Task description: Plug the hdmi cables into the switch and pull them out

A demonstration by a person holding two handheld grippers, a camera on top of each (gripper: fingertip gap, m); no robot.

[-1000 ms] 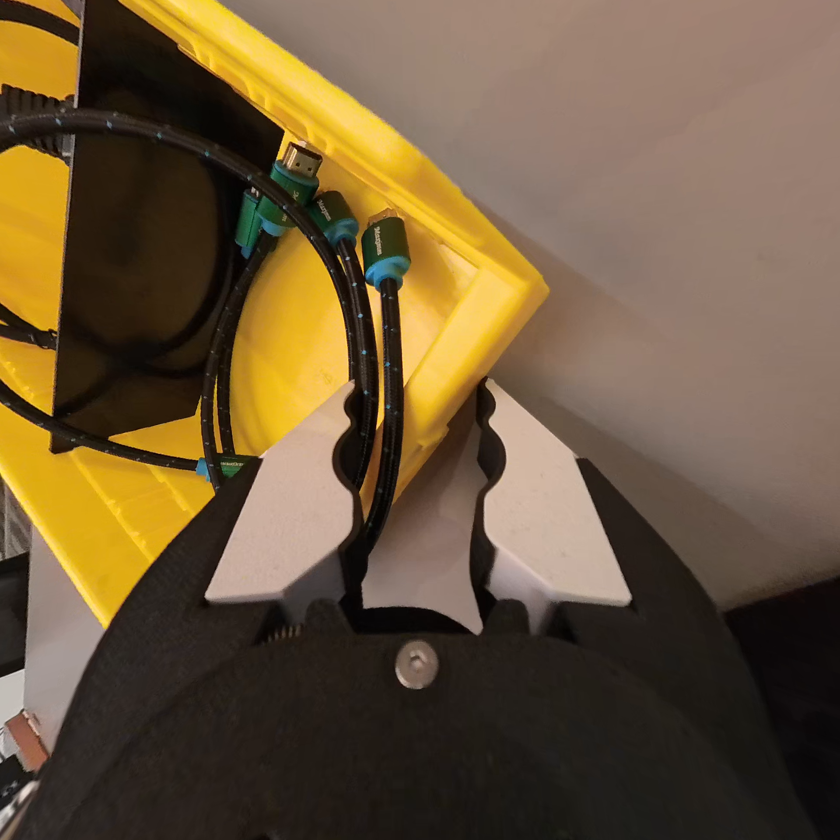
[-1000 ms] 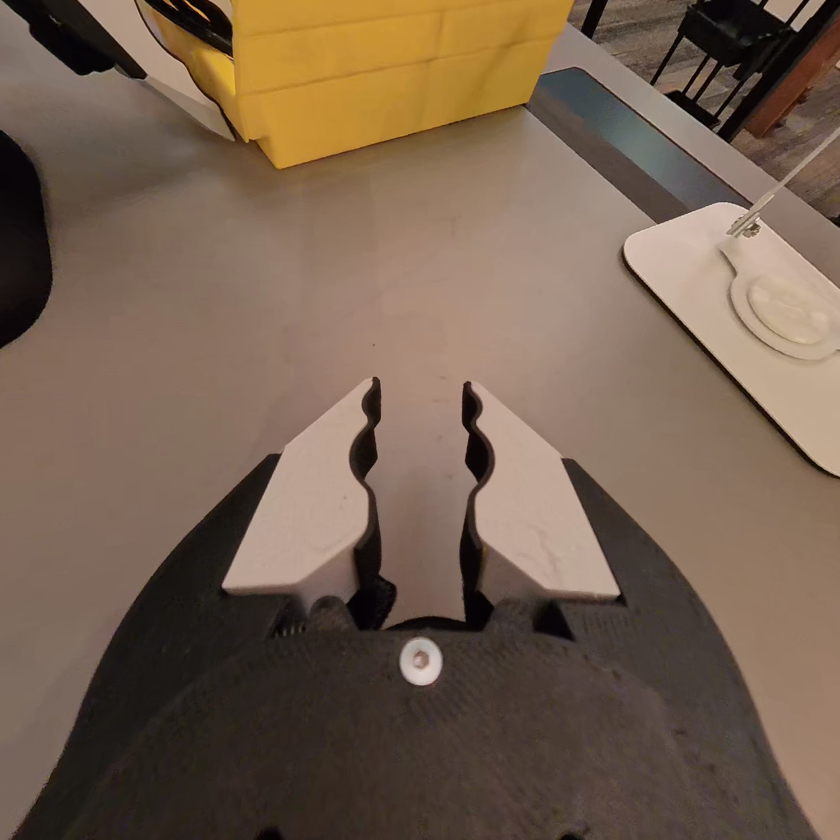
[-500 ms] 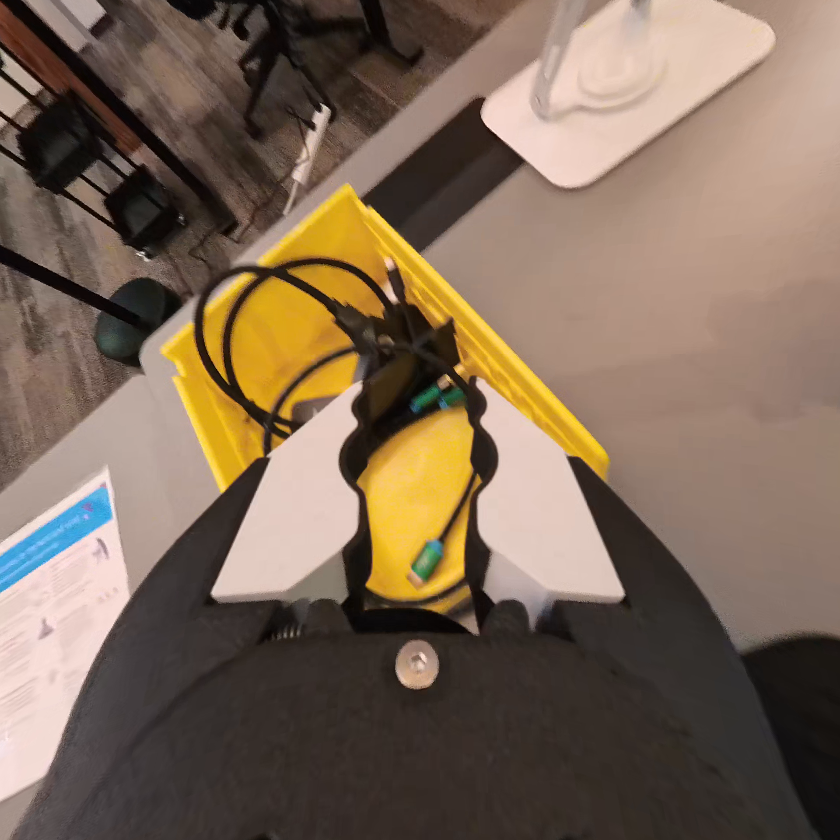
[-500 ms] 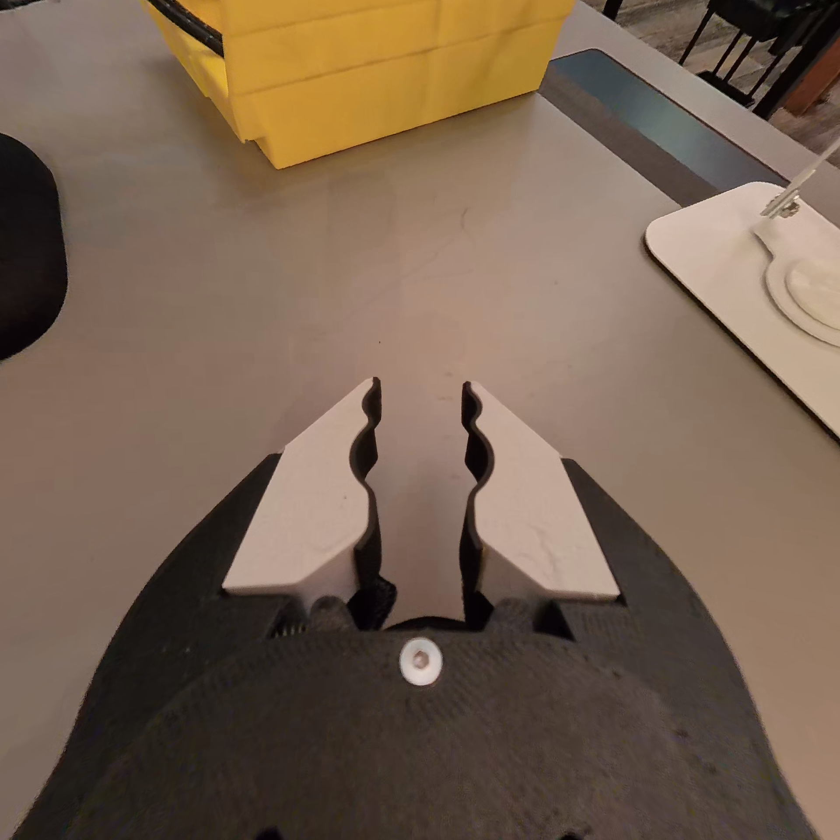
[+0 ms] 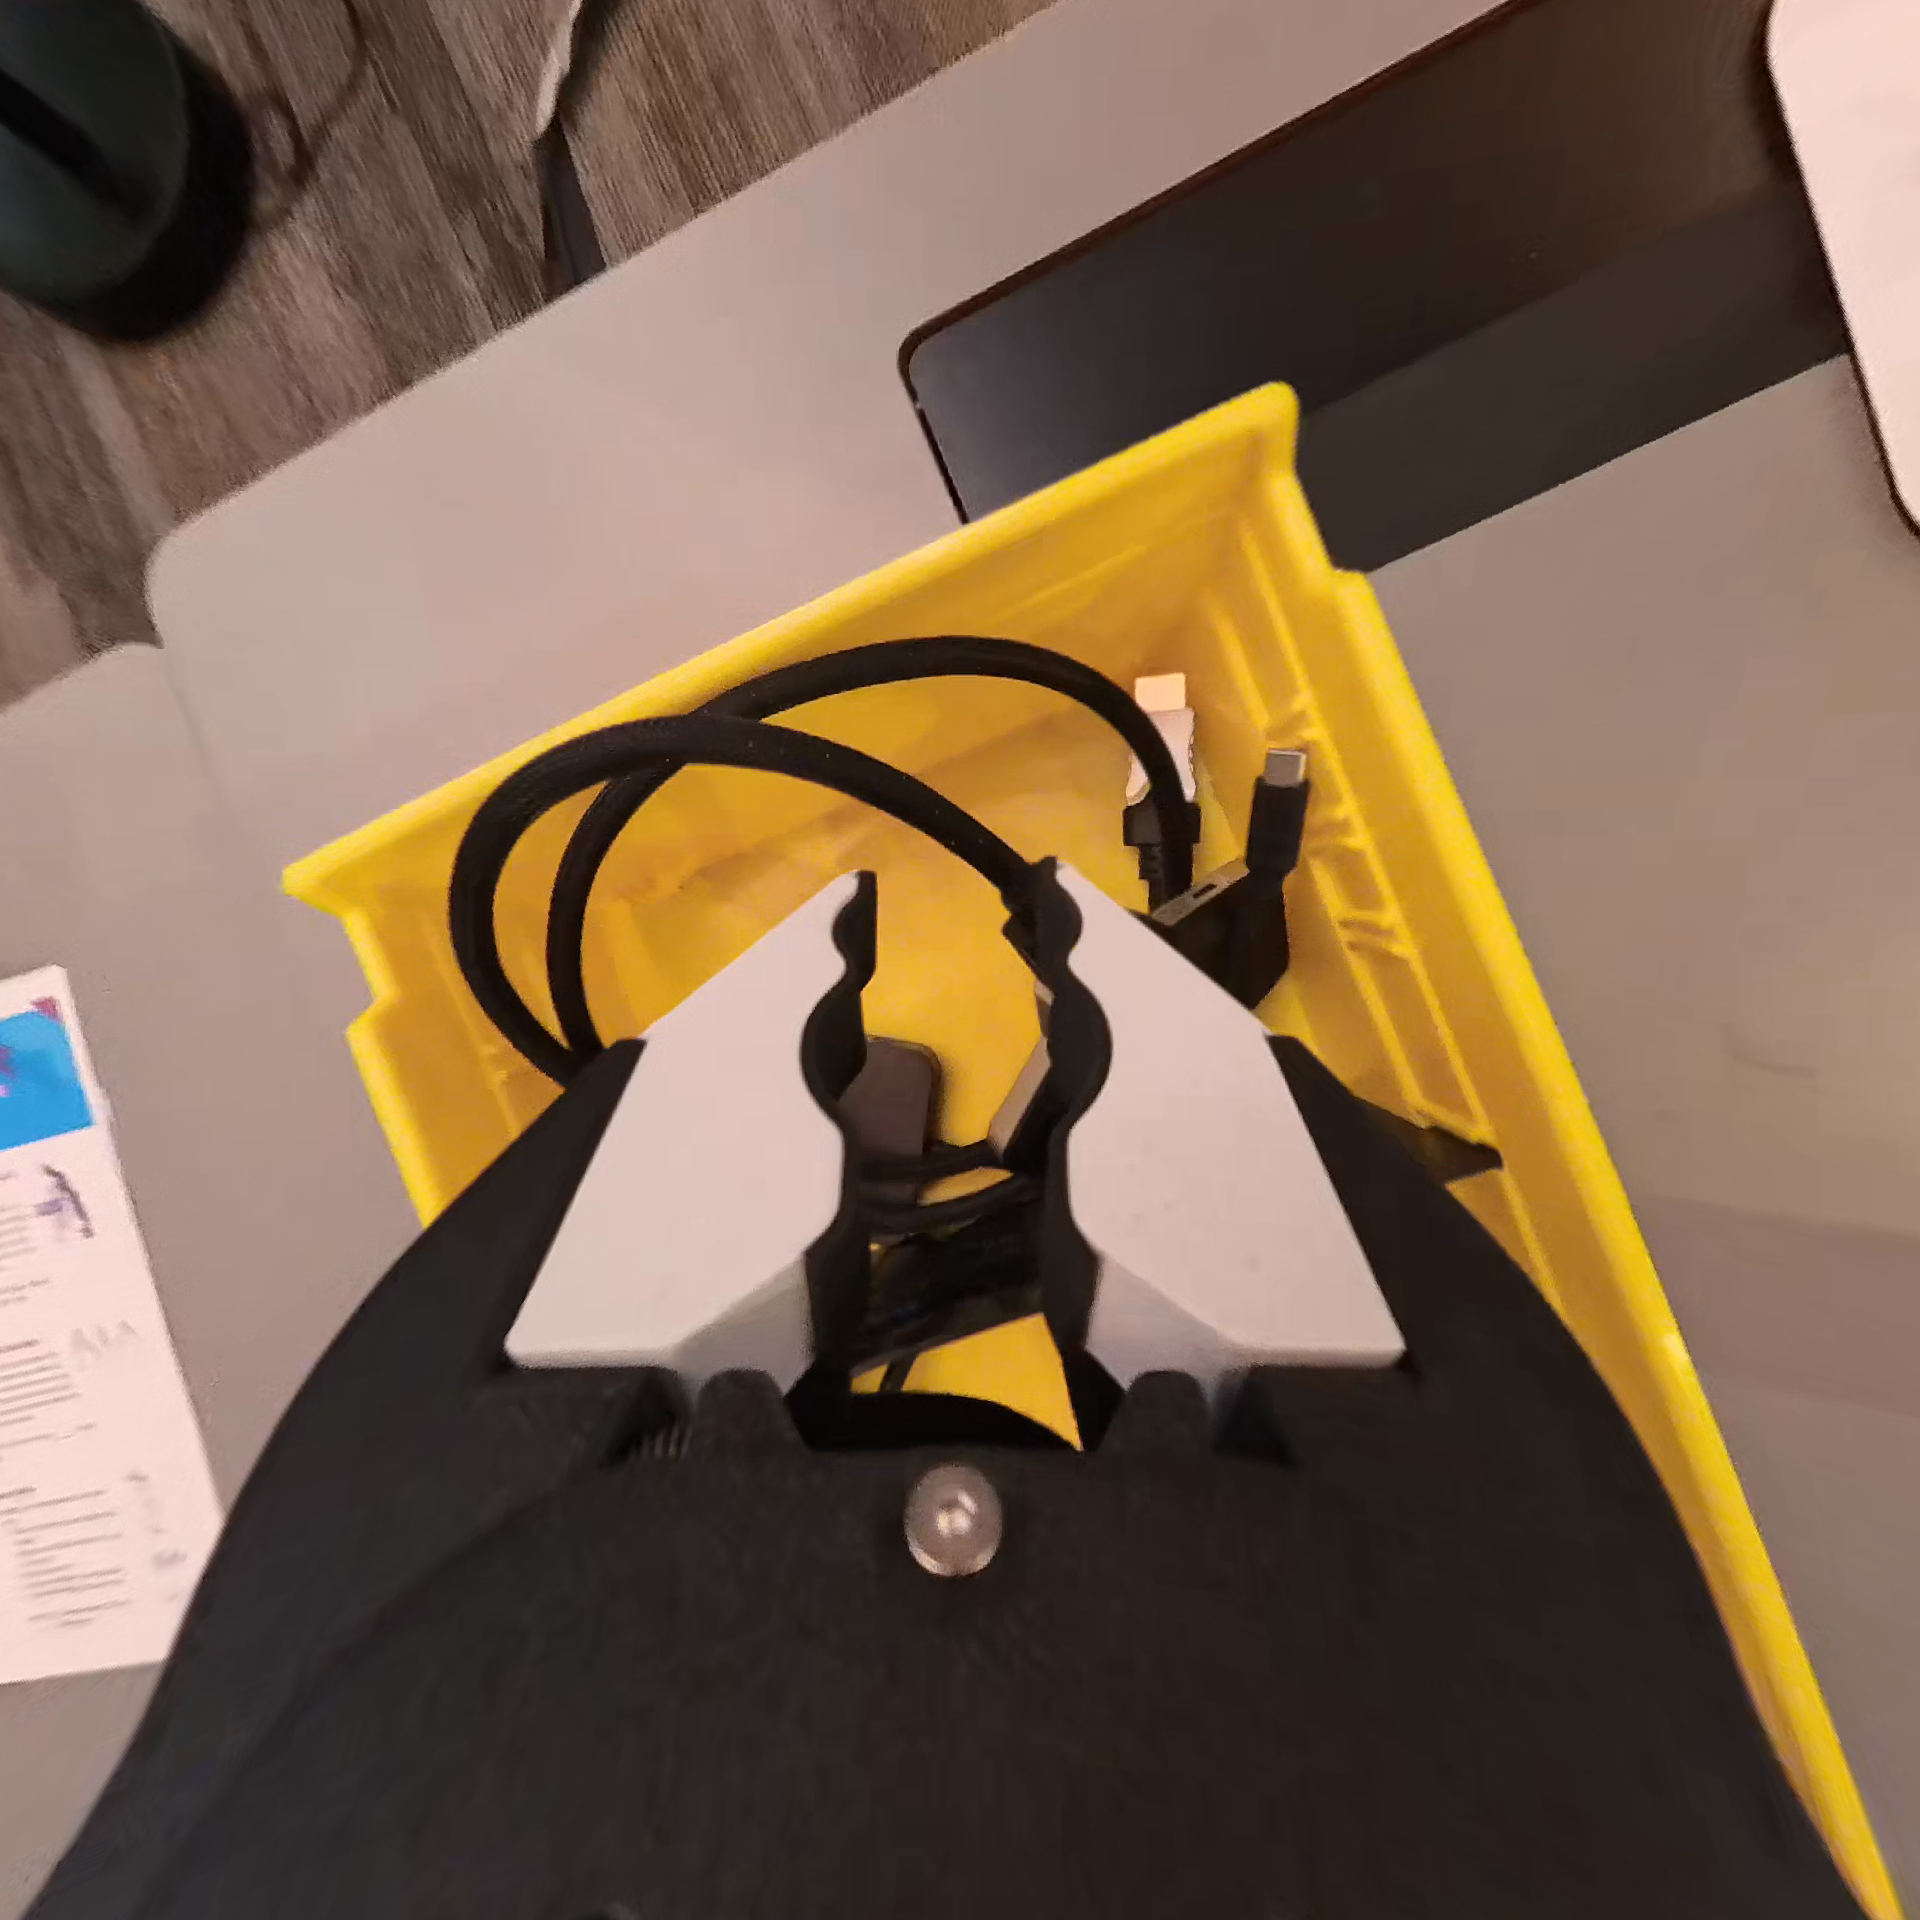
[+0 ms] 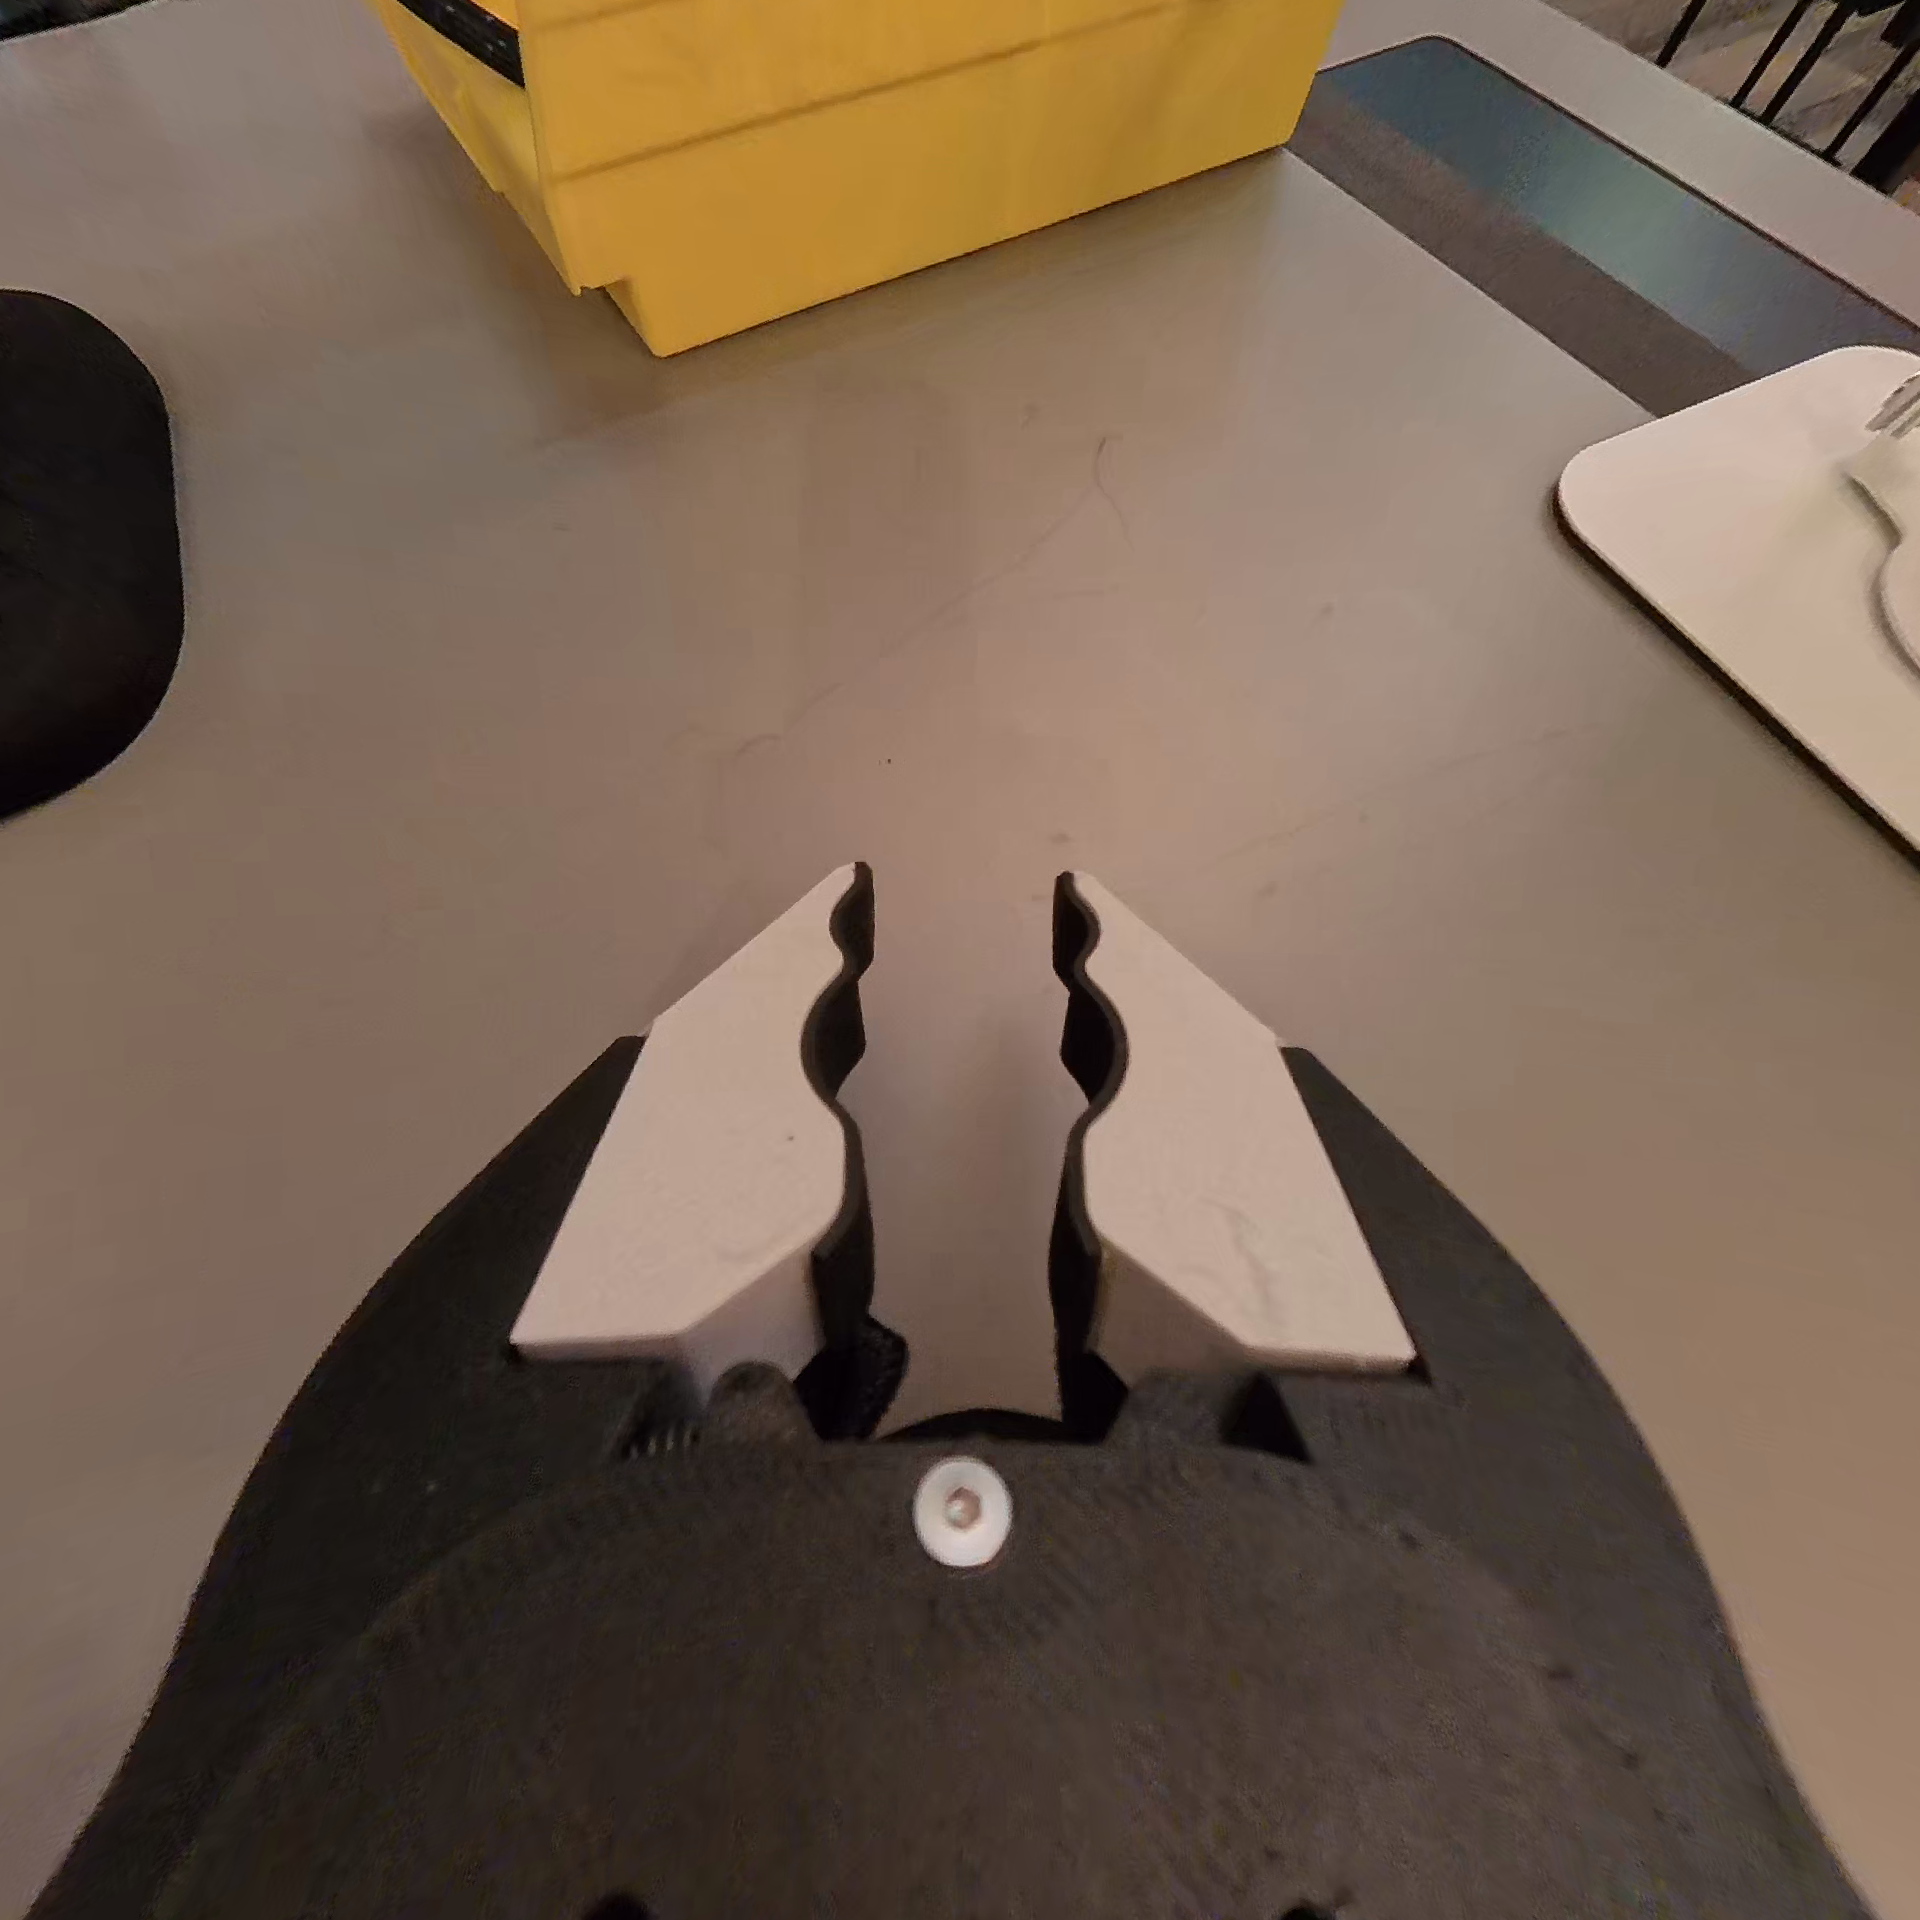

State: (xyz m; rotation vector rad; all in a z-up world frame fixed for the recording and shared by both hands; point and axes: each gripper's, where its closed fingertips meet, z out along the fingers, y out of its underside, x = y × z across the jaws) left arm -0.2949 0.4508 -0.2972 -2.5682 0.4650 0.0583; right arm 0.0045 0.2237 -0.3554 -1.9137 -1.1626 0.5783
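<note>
A yellow bin (image 5: 1392, 790) on the grey table holds black braided cables (image 5: 644, 758) looped inside, with plug ends (image 5: 1164, 727) near its far right corner. A dark device (image 5: 894, 1101) lies low in the bin, partly hidden between my fingers. My left gripper (image 5: 956, 883) is open and empty, above the bin and looking down into it. My right gripper (image 6: 961, 883) is open and empty over bare table, well short of the yellow bin (image 6: 894, 156).
A printed paper sheet (image 5: 62, 1351) lies left of the bin. A dark inlay panel (image 5: 1351, 312) sits behind it. A white stand base (image 6: 1766, 561) is at the right. A black rounded object (image 6: 73, 561) sits at the left edge. The floor lies beyond the table edge. My hands' fingertips stand some 40 cm from each other.
My left gripper swung from the bin's near corner to above the bin, then dropped closer over the cables. My right gripper moved slightly forward toward the bin. Both stayed open.
</note>
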